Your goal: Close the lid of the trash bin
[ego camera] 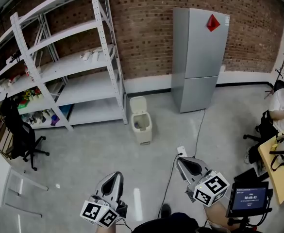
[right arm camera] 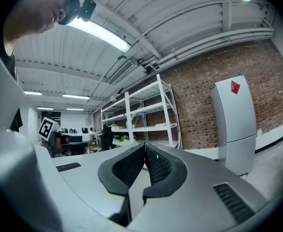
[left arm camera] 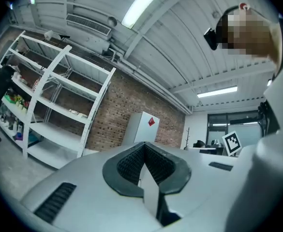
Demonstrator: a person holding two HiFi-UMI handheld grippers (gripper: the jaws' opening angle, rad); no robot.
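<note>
Ahead, trash bin [ego camera: 142, 133] open, lid [ego camera: 138, 104] upright, contents unclear, beside shelving [ego camera: 86, 87].

Our left gripper [ego camera: 115, 175] and right gripper [ego camera: 181, 161] are pale grey, smooth shells with dark ribbed pads [right arm camera: 129, 168], slotted vents [right arm camera: 233, 202], and a cube [ego camera: 210, 188] of black-and-white square markers each. Our clothing [ego camera: 167, 224] is dark.

The trash bin [ego camera: 142, 130] is standing upright on the grey floor [ego camera: 93, 154]. It is a small cream-coloured box with rounded corners. Its lid [ego camera: 138, 104] is standing open, hinged at the rear edge and tilting up and back toward the brick wall [ego camera: 146, 33], so the dark inside of the bin is showing. The bin is sitting just beside the foot of the white shelving rack [ego camera: 83, 89], with the grey refrigerator [ego camera: 200, 57] near on its other side.
</note>
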